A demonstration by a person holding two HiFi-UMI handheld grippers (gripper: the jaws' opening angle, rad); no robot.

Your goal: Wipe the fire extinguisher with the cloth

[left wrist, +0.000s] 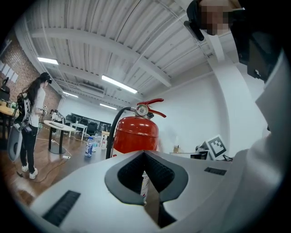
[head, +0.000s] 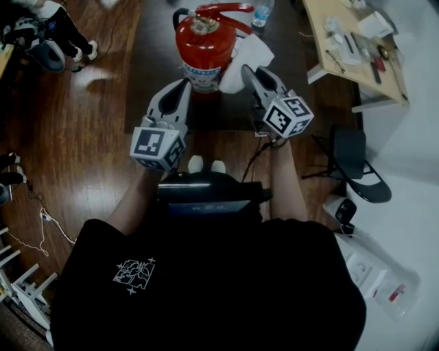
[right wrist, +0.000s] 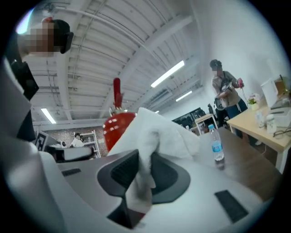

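A red fire extinguisher (head: 204, 46) with a black hose stands upright on a dark table (head: 156, 110). It also fills the middle of the left gripper view (left wrist: 135, 134) and peeks out behind the cloth in the right gripper view (right wrist: 113, 126). My right gripper (head: 247, 70) is shut on a white cloth (head: 248, 58), which bunches up between its jaws (right wrist: 152, 141) just right of the extinguisher. My left gripper (head: 184, 86) is shut with nothing in it, its tips just in front of the extinguisher's base.
A water bottle (head: 261, 12) stands on the dark table behind the extinguisher. A wooden desk (head: 357, 48) with small items is at the right, with a black chair (head: 353, 161) below it. A person stands at the far left (left wrist: 29, 127).
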